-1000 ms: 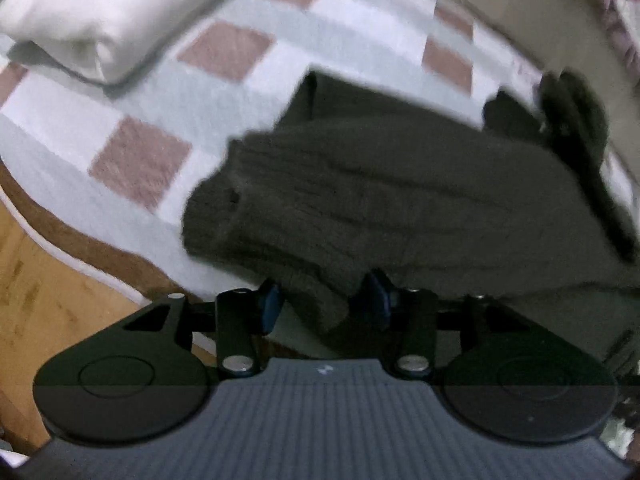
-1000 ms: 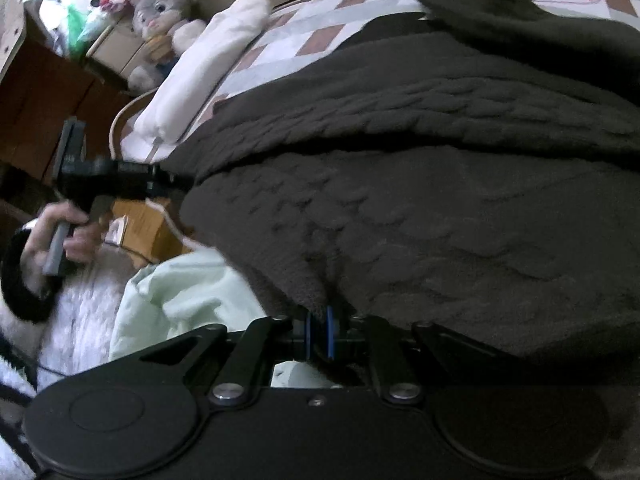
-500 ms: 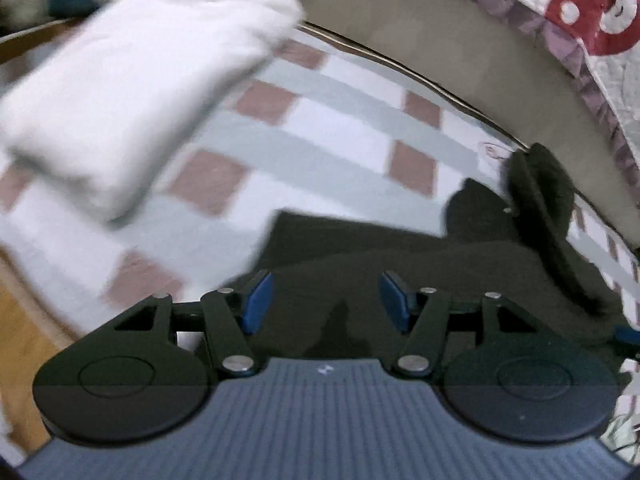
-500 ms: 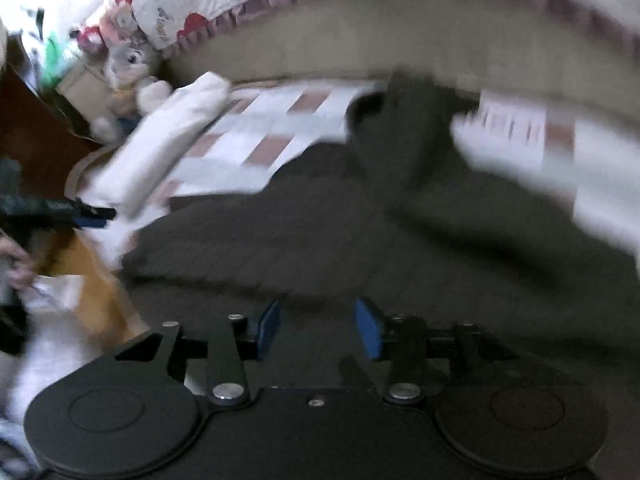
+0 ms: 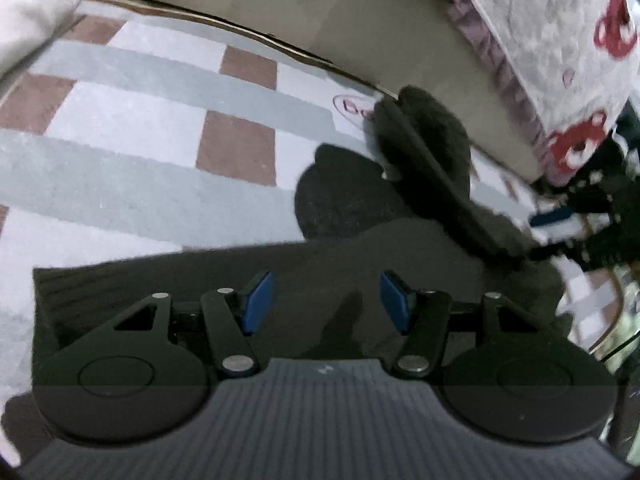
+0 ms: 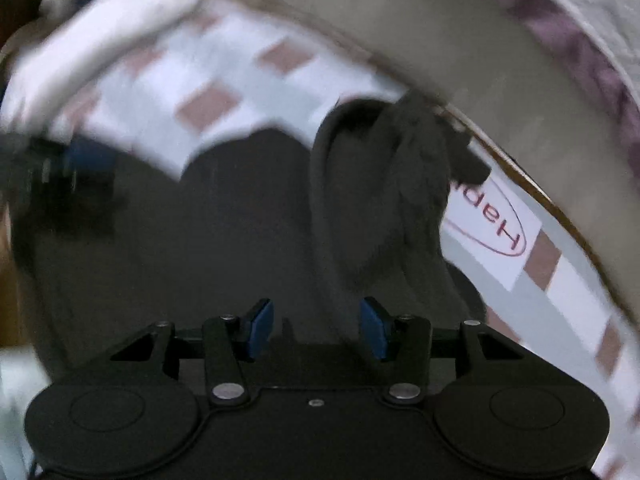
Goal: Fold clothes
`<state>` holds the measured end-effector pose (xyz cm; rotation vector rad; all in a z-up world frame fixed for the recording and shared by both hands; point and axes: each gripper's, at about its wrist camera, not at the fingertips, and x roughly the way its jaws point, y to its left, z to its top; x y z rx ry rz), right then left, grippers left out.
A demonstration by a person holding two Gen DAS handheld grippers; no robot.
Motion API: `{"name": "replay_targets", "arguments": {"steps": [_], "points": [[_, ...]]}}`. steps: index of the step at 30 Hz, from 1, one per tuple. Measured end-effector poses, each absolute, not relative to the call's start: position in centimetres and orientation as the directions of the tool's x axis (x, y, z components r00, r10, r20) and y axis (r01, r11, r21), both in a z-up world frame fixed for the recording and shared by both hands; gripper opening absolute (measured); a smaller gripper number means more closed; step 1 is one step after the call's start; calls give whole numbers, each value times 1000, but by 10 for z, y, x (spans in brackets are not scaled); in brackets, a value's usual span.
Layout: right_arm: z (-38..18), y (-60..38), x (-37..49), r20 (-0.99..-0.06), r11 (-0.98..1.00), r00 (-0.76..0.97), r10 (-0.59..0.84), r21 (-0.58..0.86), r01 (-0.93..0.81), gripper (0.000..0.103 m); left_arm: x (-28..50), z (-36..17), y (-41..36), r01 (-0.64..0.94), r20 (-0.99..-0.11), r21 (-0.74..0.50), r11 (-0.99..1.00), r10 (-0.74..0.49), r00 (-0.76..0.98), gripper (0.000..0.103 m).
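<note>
A dark knit sweater (image 5: 240,276) lies flat on a checked mat (image 5: 132,128), with a bunched sleeve (image 5: 424,160) lying across its far end by the mat's edge. My left gripper (image 5: 326,300) hovers open over the sweater's body, nothing between its blue pads (image 5: 256,300). In the right wrist view, which is blurred, the same sweater (image 6: 240,220) and sleeve (image 6: 380,184) fill the middle. My right gripper (image 6: 317,328) is above the cloth with its jaws opening and empty. The left gripper (image 6: 80,164) shows as a blur at the left there.
A white folded cloth (image 5: 32,8) lies on the mat's far left corner. A beige upholstered wall (image 5: 360,20) borders the mat behind, with a quilt with red prints (image 5: 560,40) hanging over it. A red-lettered label (image 6: 492,224) marks the mat near the sleeve.
Both grippers let go of the sweater's near edge and opened. Both swung up and forward, so the views now face the sleeve and the mat's far edge.
</note>
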<state>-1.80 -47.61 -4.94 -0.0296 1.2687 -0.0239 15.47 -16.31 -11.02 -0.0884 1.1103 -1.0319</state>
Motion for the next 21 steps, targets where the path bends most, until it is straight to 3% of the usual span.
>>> {"name": "replay_targets", "arguments": {"steps": [3, 8, 13, 16, 21], "points": [[-36, -490, -18, -969, 997, 239, -56, -68, -42, 54, 170, -114, -165, 612, -631, -599, 516, -775, 36, 58], [-32, -516, 20, -969, 998, 246, 29, 40, 43, 55, 186, -120, -165, 549, -537, -702, 454, -844, 12, 58], [-42, -559, 16, -965, 995, 263, 11, 37, 93, 55, 183, -124, -169, 573, -594, -647, 503, -803, 34, 58], [-51, -599, -17, -967, 979, 255, -1, 51, 197, 54, 176, -121, -168, 584, -577, -652, 484, -816, 33, 58], [-66, -646, -107, -921, 913, 389, 7, 165, 373, 55, 148, -106, -185, 673, -551, -607, 423, -834, 28, 58]]}}
